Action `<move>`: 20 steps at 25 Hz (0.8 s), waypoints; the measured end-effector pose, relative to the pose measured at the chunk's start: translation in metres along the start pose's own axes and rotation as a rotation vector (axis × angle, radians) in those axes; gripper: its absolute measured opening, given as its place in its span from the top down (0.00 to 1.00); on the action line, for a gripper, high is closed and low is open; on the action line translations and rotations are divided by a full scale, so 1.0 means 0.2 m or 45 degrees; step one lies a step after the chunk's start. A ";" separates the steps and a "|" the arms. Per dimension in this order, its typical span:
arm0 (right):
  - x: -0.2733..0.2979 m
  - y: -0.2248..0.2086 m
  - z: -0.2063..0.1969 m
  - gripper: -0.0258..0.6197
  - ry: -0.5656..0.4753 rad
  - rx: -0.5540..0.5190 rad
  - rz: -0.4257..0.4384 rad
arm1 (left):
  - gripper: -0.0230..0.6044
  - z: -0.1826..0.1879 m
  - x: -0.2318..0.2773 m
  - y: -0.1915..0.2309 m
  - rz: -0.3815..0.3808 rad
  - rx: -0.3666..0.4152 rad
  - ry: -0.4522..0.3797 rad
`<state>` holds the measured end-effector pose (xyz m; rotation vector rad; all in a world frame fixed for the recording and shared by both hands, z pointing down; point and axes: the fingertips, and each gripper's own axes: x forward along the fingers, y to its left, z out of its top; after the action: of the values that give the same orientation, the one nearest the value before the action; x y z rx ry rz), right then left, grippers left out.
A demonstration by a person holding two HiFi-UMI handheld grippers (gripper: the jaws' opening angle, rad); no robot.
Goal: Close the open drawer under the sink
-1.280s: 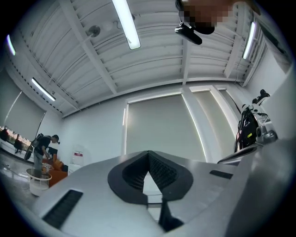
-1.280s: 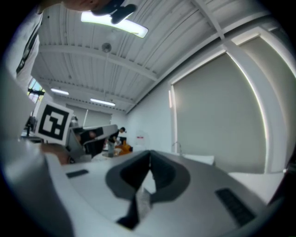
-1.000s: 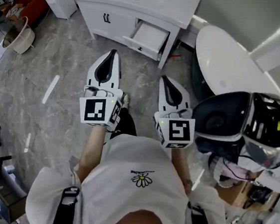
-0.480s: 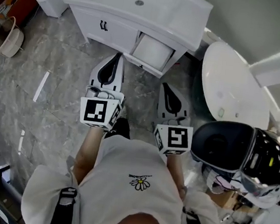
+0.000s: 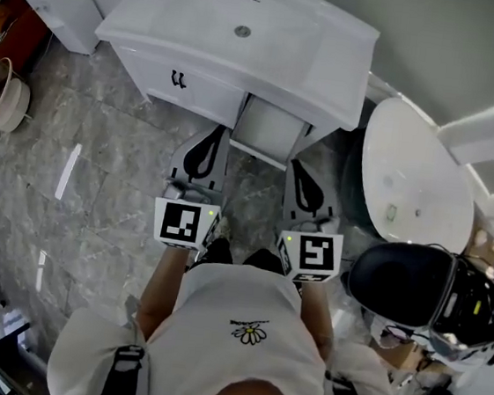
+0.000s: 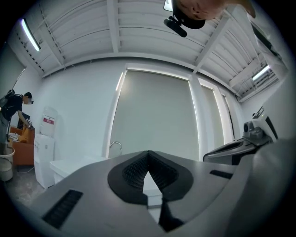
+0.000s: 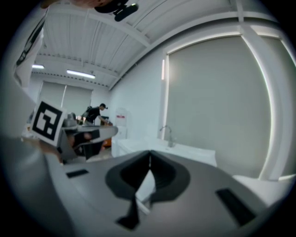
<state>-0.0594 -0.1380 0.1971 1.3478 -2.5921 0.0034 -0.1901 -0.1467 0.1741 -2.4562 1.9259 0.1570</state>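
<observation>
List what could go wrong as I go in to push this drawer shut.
1. The left tool points near the left front corner of the drawer. It could slip past and strike the cabinet door.
2. Both tools are shut to narrow tips, so a push at one corner may skew the drawer instead of sliding it straight.
3. The right tool has the white oval fixture close on its right, and that arm may bump it.

White oval tub [image 5: 417, 181], grey marble floor [image 5: 97, 193], beige basin [image 5: 9, 108]
</observation>
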 end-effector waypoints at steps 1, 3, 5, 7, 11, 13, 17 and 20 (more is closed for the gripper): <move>0.03 0.00 -0.01 0.91 0.007 0.008 -0.001 | 0.93 -0.01 0.02 0.01 -0.008 0.004 0.006; 0.06 -0.01 -0.02 0.91 0.017 0.028 0.001 | 0.93 -0.03 0.04 0.01 -0.011 -0.004 0.011; 0.09 -0.03 -0.04 0.91 0.015 0.047 0.011 | 0.93 -0.01 0.07 0.02 0.013 -0.031 0.003; 0.11 -0.06 -0.03 0.91 0.008 0.057 0.028 | 0.93 0.02 0.10 0.01 0.038 -0.051 -0.019; 0.10 -0.10 -0.02 0.91 -0.014 0.073 0.027 | 0.93 0.06 0.10 -0.04 0.015 0.008 -0.035; 0.10 -0.12 -0.02 0.91 -0.020 0.090 0.028 | 0.93 0.08 0.10 -0.05 0.037 0.005 -0.051; 0.11 -0.16 -0.03 0.91 -0.015 0.097 0.035 | 0.93 0.07 0.13 -0.02 0.109 -0.011 -0.028; 0.11 -0.23 -0.06 0.91 0.001 0.130 0.003 | 0.93 0.03 0.18 -0.03 0.115 -0.008 0.011</move>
<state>-0.0316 -0.1804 0.2083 1.3775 -2.6251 0.1383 -0.1768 -0.1789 0.1638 -2.3788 2.0442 0.1538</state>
